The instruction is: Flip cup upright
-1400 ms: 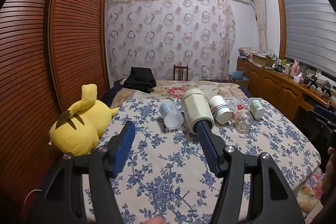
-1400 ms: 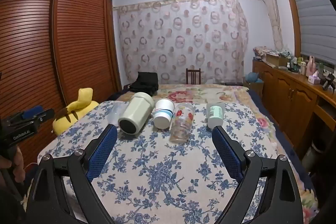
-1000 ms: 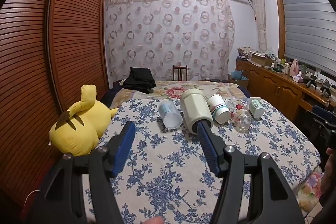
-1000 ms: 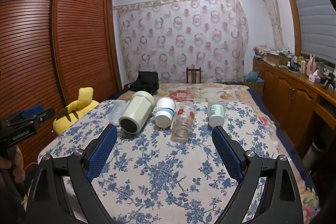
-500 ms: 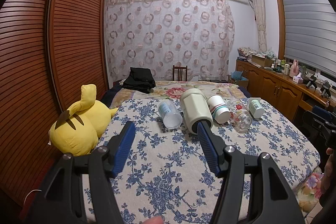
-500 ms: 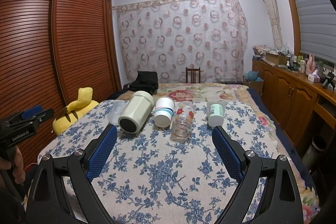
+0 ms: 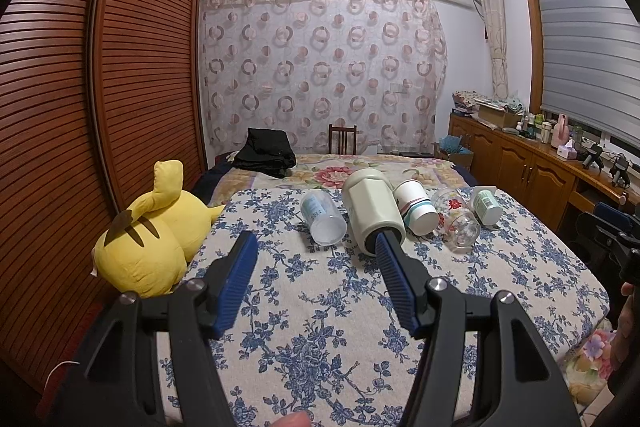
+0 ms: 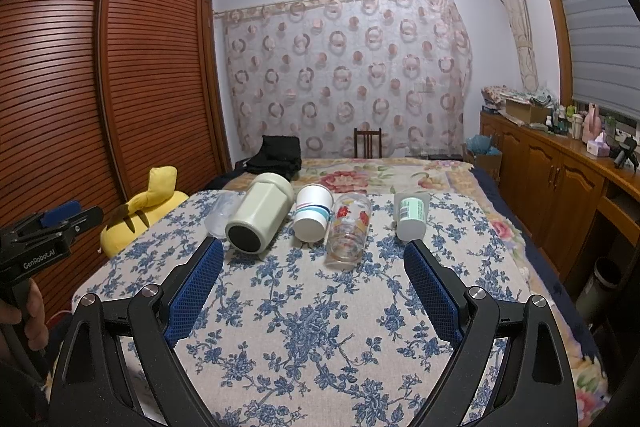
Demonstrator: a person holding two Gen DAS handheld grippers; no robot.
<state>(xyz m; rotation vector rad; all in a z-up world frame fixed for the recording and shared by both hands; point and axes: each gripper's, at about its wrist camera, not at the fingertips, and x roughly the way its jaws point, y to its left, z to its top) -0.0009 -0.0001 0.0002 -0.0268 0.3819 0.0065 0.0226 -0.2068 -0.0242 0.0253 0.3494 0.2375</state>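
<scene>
Left gripper (image 7: pixel 316 259) and right gripper (image 8: pixel 312 269) jaws spread, holding nothing, over bare floral bedspread (image 8: pixel 320 327), five cups on their sides in a row mid-bed, glass cup (image 8: pixel 349 227) central, plush toy (image 7: pixel 148 239) at left edge.

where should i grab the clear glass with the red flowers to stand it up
Grip the clear glass across its round wall, near the middle, coming down from above with the right hand-held gripper, fingers either side of its long axis. It lies on its side with one end toward the camera, close beside the white paper cup, so that gap is tight.
</scene>
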